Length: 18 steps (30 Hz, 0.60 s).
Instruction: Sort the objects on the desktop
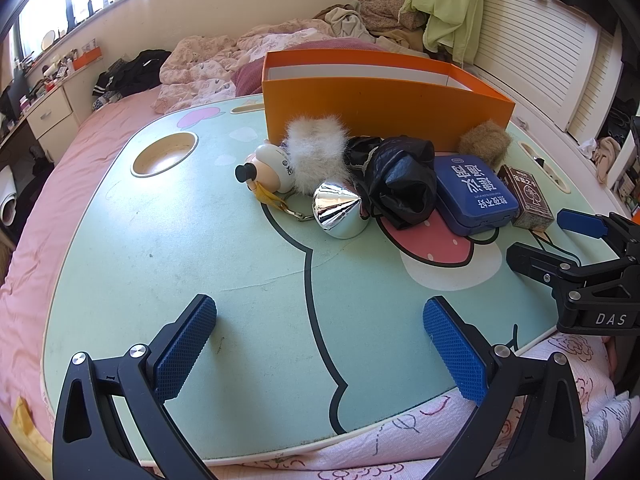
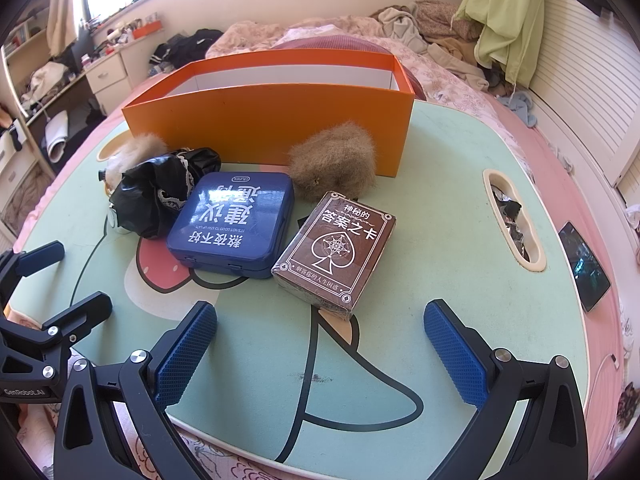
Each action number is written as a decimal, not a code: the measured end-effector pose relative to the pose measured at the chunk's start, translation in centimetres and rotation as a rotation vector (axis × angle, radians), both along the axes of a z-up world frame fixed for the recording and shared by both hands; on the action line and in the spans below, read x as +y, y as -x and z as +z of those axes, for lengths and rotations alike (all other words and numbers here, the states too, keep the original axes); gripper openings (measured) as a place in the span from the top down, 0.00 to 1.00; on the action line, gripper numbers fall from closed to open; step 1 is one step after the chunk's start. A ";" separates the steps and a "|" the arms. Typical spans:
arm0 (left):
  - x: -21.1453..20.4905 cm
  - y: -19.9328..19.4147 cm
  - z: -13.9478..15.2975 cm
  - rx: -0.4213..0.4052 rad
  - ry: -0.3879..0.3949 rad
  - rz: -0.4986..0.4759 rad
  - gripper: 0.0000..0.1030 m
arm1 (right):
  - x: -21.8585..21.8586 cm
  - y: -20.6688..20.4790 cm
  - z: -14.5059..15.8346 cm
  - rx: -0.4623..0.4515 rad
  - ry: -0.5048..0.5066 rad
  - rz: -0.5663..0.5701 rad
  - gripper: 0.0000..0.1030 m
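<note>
An open orange box (image 1: 384, 108) (image 2: 272, 124) stands at the back of the green lap table (image 1: 180, 248). In front of it lie a doll keychain with white fluff (image 1: 288, 164), a silver cone (image 1: 340, 210), a black crumpled bag (image 1: 400, 180) (image 2: 156, 196), a blue tin (image 1: 472, 194) (image 2: 236, 224), a brown card box (image 1: 528, 196) (image 2: 336, 252) and a brown fur ball (image 1: 484, 142) (image 2: 332, 160). My left gripper (image 1: 320, 344) is open and empty above the table's near edge. My right gripper (image 2: 320, 348) is open and empty, just short of the card box.
The table sits on a pink bed with crumpled bedding (image 1: 224, 64) and clothes (image 2: 432, 24) behind. A cup recess (image 1: 164, 154) and a side slot (image 2: 512, 220) are cut into the table. A phone (image 2: 584, 264) lies on the bed to the right.
</note>
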State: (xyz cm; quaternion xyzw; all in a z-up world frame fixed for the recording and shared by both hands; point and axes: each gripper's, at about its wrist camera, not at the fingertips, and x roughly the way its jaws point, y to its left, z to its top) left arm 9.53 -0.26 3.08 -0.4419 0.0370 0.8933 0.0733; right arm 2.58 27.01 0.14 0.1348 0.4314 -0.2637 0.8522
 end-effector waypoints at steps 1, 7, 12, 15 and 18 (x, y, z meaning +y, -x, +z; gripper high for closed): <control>0.0 0.0 0.0 0.000 0.000 0.000 0.00 | 0.0 0.0 0.0 0.000 0.000 -0.001 0.00; 0.0 0.0 0.0 0.000 0.000 0.000 0.00 | 0.0 0.0 0.0 0.000 -0.001 -0.007 0.00; 0.0 0.0 0.0 0.000 0.000 0.001 0.00 | -0.1 0.1 0.0 0.000 -0.001 -0.011 0.00; 0.0 -0.1 0.0 0.000 0.000 0.000 0.00 | -0.1 0.1 0.0 0.000 -0.001 -0.013 0.00; 0.0 -0.1 0.0 0.000 0.000 0.000 0.00 | -0.1 0.1 0.0 0.000 -0.002 -0.016 0.00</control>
